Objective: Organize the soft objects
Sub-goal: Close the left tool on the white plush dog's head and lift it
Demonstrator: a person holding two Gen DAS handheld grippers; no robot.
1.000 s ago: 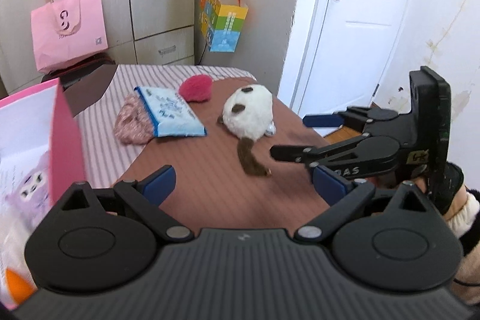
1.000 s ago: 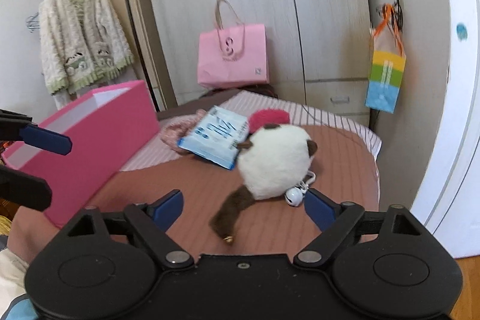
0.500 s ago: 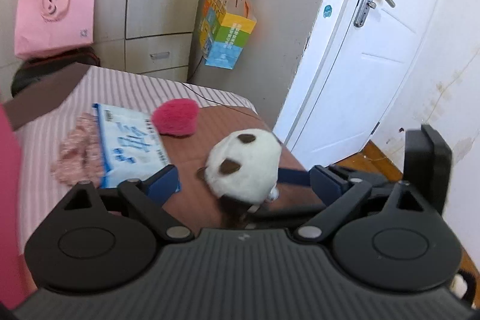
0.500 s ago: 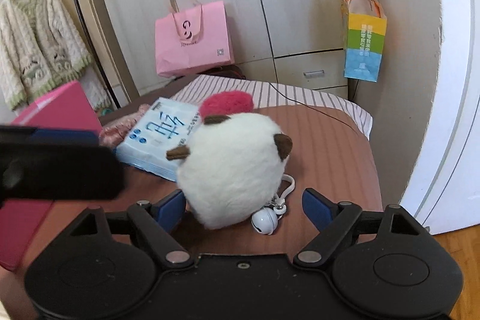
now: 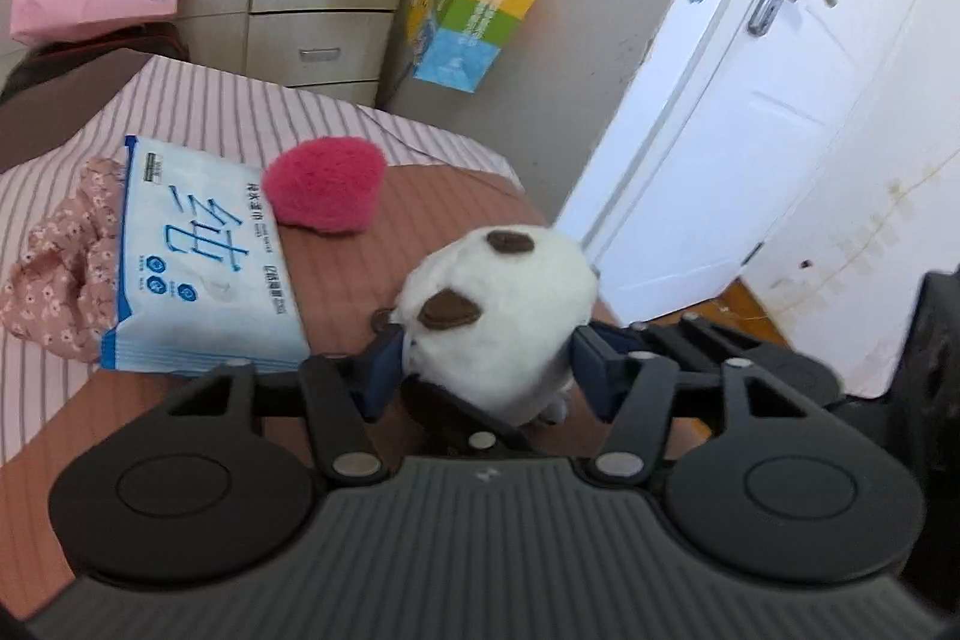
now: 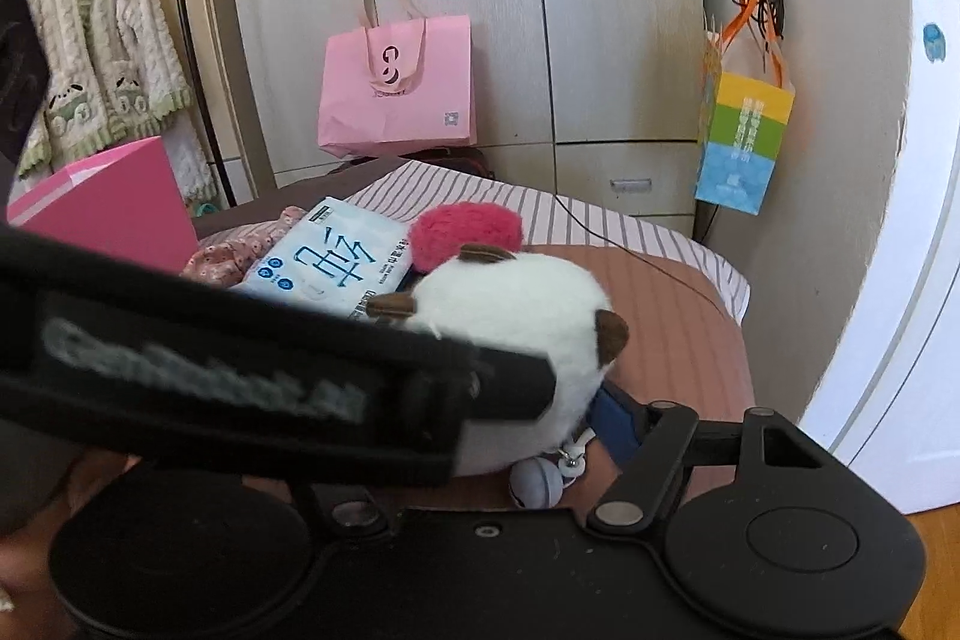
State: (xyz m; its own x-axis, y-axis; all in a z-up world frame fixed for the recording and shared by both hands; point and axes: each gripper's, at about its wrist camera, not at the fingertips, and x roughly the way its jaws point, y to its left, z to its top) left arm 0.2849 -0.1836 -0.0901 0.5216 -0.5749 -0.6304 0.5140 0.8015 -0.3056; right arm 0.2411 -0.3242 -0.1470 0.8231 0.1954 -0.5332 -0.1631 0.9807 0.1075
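Soft objects are seen spread on the striped bed cover (image 5: 198, 112), and most of them are not yet sorted. At the far left, a floral pink cloth (image 5: 48, 274) is lying partly under a blue tissue pack (image 5: 198, 262). Just beside the pack, a fluffy red pompom (image 5: 324, 187) is resting. A pink box (image 6: 108, 202), judged to be the container for the items, is seen only in the right wrist view, standing well apart from them; what it holds cannot be told. Further right, the white plush toy (image 5: 498, 316) with brown ears is placed between the blue pads of the left gripper (image 5: 486, 370), which seem pressed on its sides. The right gripper (image 6: 480, 436) is reaching at the same toy, but its left pad is hidden, so its state cannot be told. The task is judged to be at an early stage: the toy is only being grasped, and three items are left.
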